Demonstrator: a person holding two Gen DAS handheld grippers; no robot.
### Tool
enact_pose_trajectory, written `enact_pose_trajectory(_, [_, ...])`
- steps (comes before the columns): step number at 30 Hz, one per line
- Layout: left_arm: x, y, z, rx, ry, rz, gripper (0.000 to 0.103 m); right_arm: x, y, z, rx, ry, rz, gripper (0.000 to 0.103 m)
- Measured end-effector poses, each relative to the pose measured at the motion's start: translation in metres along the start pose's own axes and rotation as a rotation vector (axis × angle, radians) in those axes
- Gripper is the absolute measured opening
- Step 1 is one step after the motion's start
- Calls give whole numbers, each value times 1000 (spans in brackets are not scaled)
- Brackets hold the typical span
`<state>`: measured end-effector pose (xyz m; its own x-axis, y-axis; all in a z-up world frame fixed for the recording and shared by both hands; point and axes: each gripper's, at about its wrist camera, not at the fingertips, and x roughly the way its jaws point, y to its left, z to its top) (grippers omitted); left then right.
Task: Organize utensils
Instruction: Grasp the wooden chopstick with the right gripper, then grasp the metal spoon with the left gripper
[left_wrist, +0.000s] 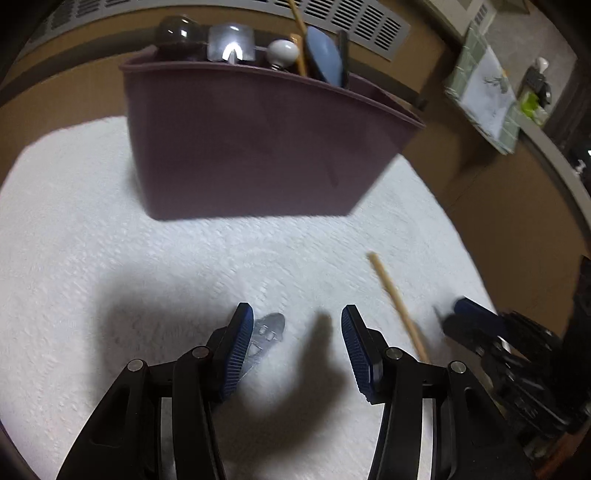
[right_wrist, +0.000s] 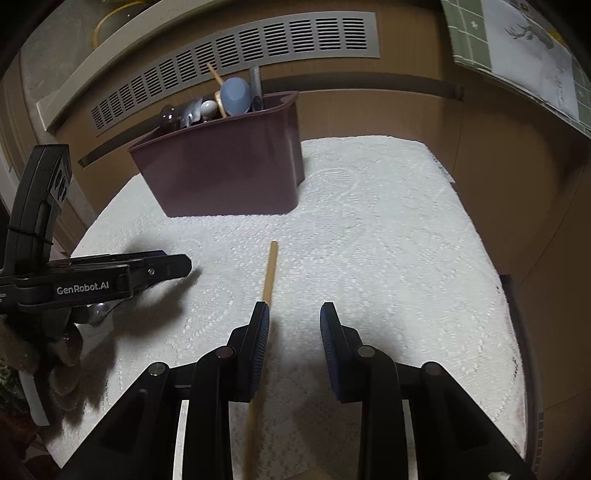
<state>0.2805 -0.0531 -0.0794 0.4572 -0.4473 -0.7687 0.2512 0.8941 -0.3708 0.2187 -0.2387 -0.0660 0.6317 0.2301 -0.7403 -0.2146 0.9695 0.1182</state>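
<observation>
A maroon bin stands at the back of the white towel with several utensils upright in it. My left gripper is open low over the towel. The tip of a slotted metal utensil lies right beside its left finger. A wooden chopstick lies flat on the towel. My right gripper is open over it, and the stick runs along the inner side of its left finger, with the pads not pressing on it. A metal spoon bowl shows under the left gripper.
The white textured towel covers a brown surface. A slatted vent grille runs behind the bin. A green checked cloth with paper lies at the back right. A hand holds the left gripper at the lower left.
</observation>
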Motion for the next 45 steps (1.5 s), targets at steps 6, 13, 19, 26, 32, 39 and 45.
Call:
enact_pose_trajectory(6, [-28,-10,-51,169,53,-85,51,-3,-6,-3,16,-13,12,27])
enact_pose_trajectory(13, [-96,21,-93,30,-37,4,51,-2,3,-7,4,-13,36,27])
enact_pose_trajectory(19, [-109,54,-97,-184,-54,144,51,-1,5,-8,-5,-26,23,27])
enact_pose_trajectory(26, [-65,48,-65,-172,-59,279,50,-5,12,-11,-37,-50,-22,27])
enact_pose_trajectory(32, [-40,21,-59,-67,-88,450,50,-1,16,-11,-63,-33,-42,27])
enact_pose_trajectory(39, [-44,27,-63,-89,-99,454,50,28,29,1,-81,96,25,28])
enact_pose_trajectory(45, [-44,26,-64,-92,-102,455,50,41,48,9,-163,86,-21,12])
